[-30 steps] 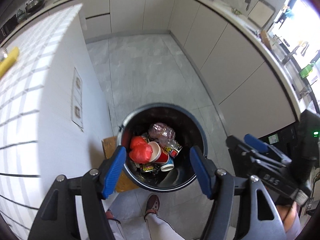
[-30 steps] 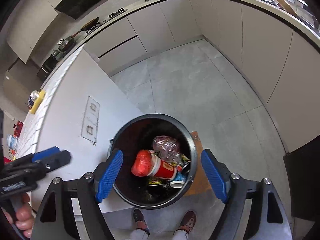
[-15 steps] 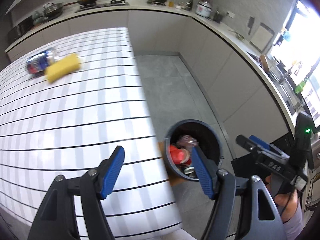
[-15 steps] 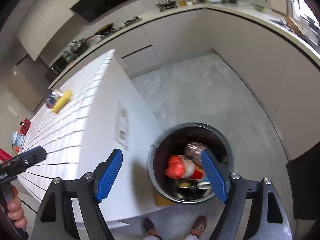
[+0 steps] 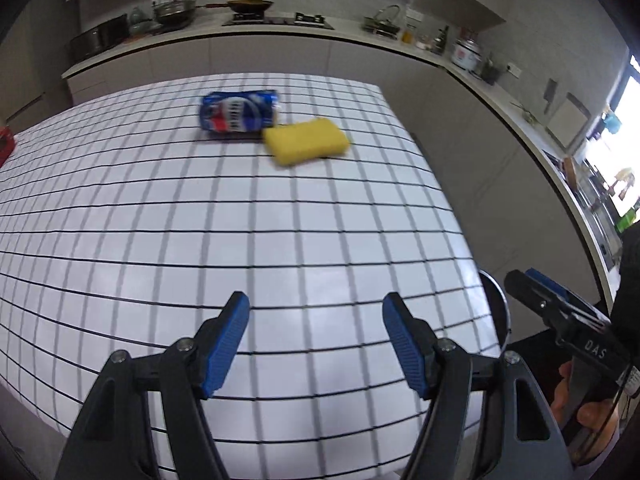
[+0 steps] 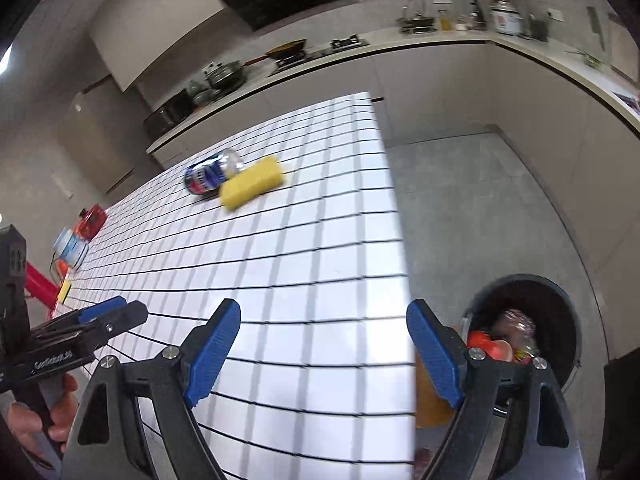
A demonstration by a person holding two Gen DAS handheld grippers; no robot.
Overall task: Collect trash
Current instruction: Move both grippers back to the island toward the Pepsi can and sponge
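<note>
A crushed blue can (image 5: 239, 112) (image 6: 211, 173) lies on its side on the far part of the white tiled counter (image 5: 280, 248) (image 6: 320, 240), touching a yellow sponge (image 5: 306, 141) (image 6: 251, 187). My left gripper (image 5: 316, 320) hangs open over the counter's near part with nothing between its fingers. My right gripper (image 6: 323, 326) is also over the counter's near edge; its jaws are opening and hold nothing. Beside the counter on the floor stands the dark round bin (image 6: 560, 308) (image 5: 498, 308), with a red cup and crumpled wrappers inside.
At the counter's far left lie a red box (image 6: 91, 220), a small blue-and-white tub (image 6: 71, 245) and a yellow-red item (image 6: 64, 290). A person's hands hold both gripper handles. Kitchen worktops with pans and a stove run along the back wall. Grey floor lies right of the counter.
Both grippers have swung away from above the bin and up over the tiled counter. The can and sponge have come into view ahead. The right jaws stand wider than before.
</note>
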